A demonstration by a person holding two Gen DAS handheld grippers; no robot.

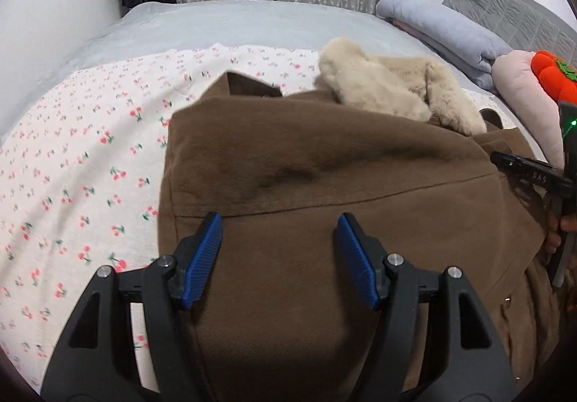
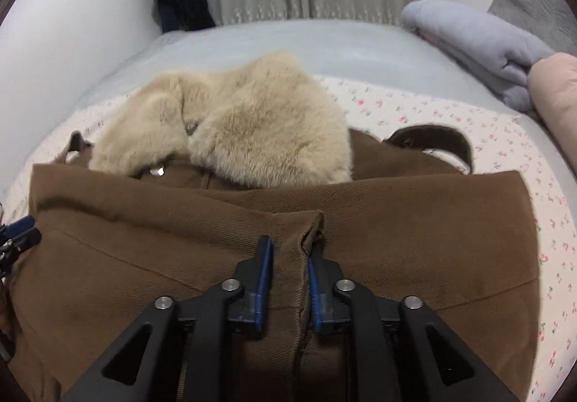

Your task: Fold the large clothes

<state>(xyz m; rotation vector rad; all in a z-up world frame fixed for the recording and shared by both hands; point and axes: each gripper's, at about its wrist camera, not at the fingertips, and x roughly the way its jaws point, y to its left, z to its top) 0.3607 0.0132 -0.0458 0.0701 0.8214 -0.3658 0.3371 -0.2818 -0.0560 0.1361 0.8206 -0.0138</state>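
- Brown coat (image 1: pixel 324 185) spread on cherry-print sheet (image 1: pixel 90 149), fills center + lower frame, both views.
- Cream fur collar (image 2: pixel 245 127) at coat's far end, upper center.
- L gripper (image 1: pixel 277 232): released, pads wide apart, over coat fabric.
- R gripper (image 2: pixel 288 250): clenched on raised coat fold, lower center.

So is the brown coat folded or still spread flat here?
Partly folded: the brown coat is doubled over itself below its fur collar, a fabric ridge pinched in the right tool.
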